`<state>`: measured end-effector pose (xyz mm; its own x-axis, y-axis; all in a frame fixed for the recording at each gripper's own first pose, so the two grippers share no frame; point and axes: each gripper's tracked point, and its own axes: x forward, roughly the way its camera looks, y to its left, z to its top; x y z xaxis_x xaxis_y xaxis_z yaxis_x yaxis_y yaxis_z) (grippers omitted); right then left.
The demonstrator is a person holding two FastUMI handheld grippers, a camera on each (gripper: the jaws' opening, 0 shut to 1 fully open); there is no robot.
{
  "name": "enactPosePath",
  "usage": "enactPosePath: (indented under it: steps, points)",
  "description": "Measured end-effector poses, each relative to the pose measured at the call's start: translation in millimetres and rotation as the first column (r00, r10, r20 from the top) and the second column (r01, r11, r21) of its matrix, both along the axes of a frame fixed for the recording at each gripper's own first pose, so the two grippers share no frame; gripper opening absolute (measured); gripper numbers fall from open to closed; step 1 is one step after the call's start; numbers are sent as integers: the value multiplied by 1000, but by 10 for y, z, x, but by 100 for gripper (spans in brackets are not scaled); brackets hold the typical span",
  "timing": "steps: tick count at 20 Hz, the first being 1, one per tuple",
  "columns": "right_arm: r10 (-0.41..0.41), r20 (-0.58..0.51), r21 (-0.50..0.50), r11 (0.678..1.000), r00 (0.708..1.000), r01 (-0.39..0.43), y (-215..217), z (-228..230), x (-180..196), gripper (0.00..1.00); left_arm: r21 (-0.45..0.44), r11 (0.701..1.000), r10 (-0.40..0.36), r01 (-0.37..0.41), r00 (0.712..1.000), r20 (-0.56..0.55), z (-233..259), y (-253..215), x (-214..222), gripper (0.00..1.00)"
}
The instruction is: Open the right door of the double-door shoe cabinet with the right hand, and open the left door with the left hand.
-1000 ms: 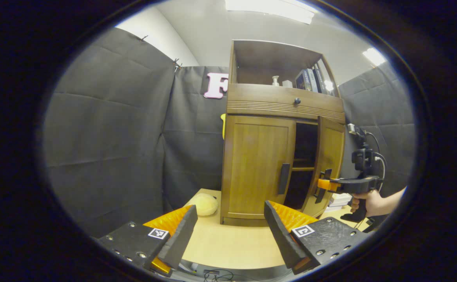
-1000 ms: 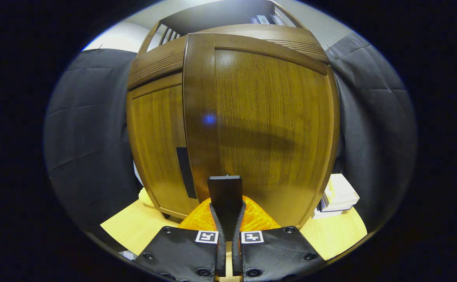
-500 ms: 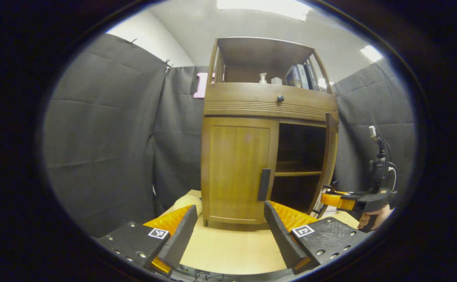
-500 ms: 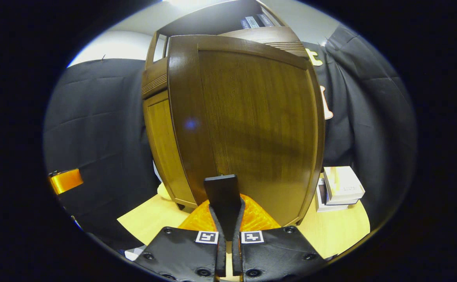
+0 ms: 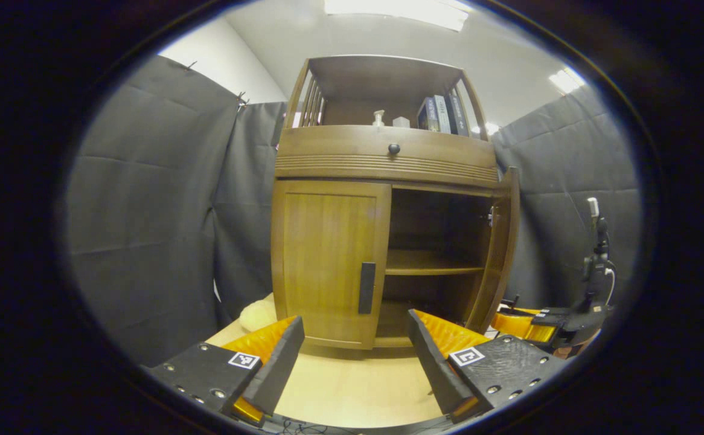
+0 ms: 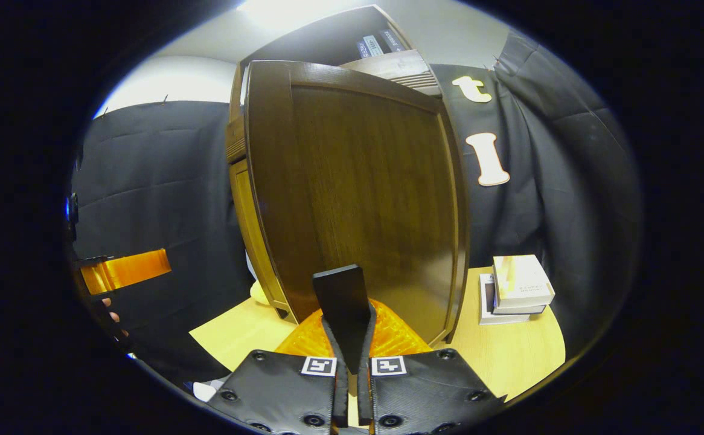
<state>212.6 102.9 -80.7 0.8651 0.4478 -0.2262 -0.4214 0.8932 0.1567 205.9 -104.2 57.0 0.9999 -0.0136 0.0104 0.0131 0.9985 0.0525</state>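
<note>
**Right door swung wide, left door shut**

My right gripper has its two fingers pressed together on the dark handle of the right door, with no gap between them beyond the handle's thickness. In the left gripper view, the same gripper sits low beside that door's outer edge. My left gripper is spread wide with nothing between its fingers, and it touches nothing. It hangs over the front part of the table, in front of the cabinet and apart from it.

The shoe cabinet stands upright on the pale wooden table, towards its back edge, with black cloth walls behind it and to both sides. A drawer with a small round knob runs across it above the doors, and books stand on the open top shelf. A soft pale object lies on the table at the cabinet's left side. In the right gripper view, a small stack of white boxes sits near the table's right edge, beyond the open door.

The right door stands upright, hinged on its right side, and points out towards me, baring the dark inside and its shelf. The left door is flat against the cabinet front, its dark handle vertical along its inner edge.
</note>
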Motion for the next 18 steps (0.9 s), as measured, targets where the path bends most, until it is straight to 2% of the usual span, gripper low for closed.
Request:
enactPosePath:
  steps: [4, 6, 9, 12, 14, 18]
  points:
    - [5, 34, 34, 999, 999, -6, -95, 44, 17, 7, -9, 1000, 25, -24, 999, 36, 7, -166, 186, 100]
    - [-4, 40, 59, 998, 999, 2, -132, 60, 24, 5, 6, 999, 38, -38, 999, 33, -43, -275, 148, 100]
    - [-18, 37, 64, 998, 999, 15, -209, 59, 24, 7, 17, 1000, 5, -5, 999, 36, -118, -450, 56, 100]
    - [-46, 42, 81, 996, 998, 42, -284, 66, 39, 5, 43, 999, 7, -9, 999, 34, -192, -553, 29, 100]
    - [-72, 34, 100, 993, 997, 68, -324, 74, 53, 7, 40, 999, -3, 2, 1000, 27, -206, -593, 48, 100]
    - [-116, 45, 72, 991, 992, 112, -477, 72, 89, 7, 96, 995, 1, -2, 1000, 13, -277, -665, -57, 100]
